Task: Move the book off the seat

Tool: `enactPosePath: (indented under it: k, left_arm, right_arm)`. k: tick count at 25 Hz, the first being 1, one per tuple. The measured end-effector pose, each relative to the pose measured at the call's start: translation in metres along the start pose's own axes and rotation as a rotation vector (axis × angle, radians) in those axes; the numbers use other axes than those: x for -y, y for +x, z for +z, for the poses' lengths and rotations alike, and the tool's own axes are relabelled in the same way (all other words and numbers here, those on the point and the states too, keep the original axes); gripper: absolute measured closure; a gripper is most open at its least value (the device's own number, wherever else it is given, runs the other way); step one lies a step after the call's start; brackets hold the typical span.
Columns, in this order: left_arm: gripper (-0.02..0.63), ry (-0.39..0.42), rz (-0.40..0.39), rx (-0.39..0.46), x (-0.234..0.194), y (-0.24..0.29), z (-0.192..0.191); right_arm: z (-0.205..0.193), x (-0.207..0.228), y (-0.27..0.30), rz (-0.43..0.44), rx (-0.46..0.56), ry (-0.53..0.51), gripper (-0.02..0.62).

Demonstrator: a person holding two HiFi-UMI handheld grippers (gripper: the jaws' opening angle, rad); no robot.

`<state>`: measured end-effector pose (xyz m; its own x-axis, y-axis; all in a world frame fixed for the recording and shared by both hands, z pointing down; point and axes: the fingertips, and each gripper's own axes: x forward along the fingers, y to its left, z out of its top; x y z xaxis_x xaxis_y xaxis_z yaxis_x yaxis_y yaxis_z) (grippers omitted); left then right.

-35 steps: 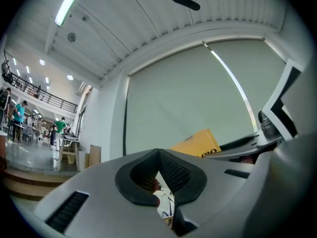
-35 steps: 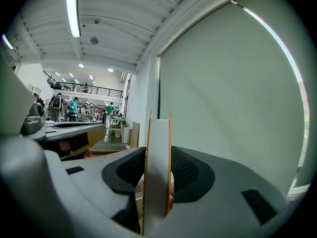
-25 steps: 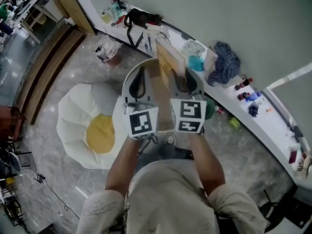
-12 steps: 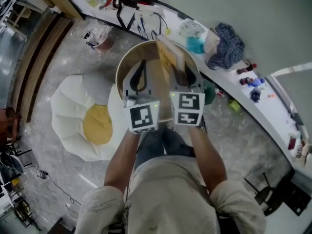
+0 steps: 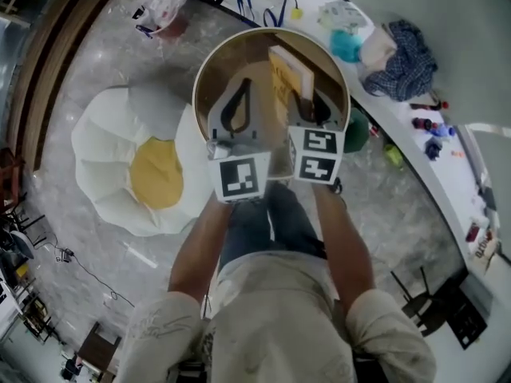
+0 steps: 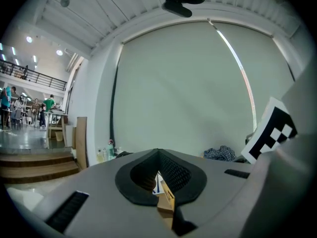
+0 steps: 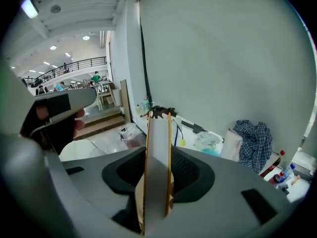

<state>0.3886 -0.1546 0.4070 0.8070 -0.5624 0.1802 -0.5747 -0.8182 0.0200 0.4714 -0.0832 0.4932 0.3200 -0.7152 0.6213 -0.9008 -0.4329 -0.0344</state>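
Hovering right of the white-and-yellow egg-shaped cushion seat (image 5: 104, 174), above a round brown wooden surface (image 5: 217, 64), the left gripper (image 5: 245, 82) is pressed together, while the right gripper (image 5: 302, 96) pinches the thin tan-covered book (image 5: 291, 70) upright.

- Showing orange-yellow covers round white pages: thin hardback book (image 7: 157, 172).
- Spreading white petals round a yellow centre: flower-shaped floor cushion (image 5: 104, 158).
- Displaying blue-and-white checks: crumpled cloth (image 5: 409, 48).
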Motion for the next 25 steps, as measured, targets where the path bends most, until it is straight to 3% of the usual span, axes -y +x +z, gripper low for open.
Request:
enactPosePath:
  k: [15, 25]
  left_arm:
    - [0.604, -0.062, 0.02, -0.084, -0.039, 0.049, -0.102]
    - [0.604, -0.082, -0.013, -0.12, -0.033, 0.069, -0.14]
  right_arm:
    - [-0.101, -0.014, 0.12, 0.079, -0.282, 0.134, 0.44]
    - [-0.136, -0.006, 0.16, 0.066, -0.344, 0.189, 0.439]
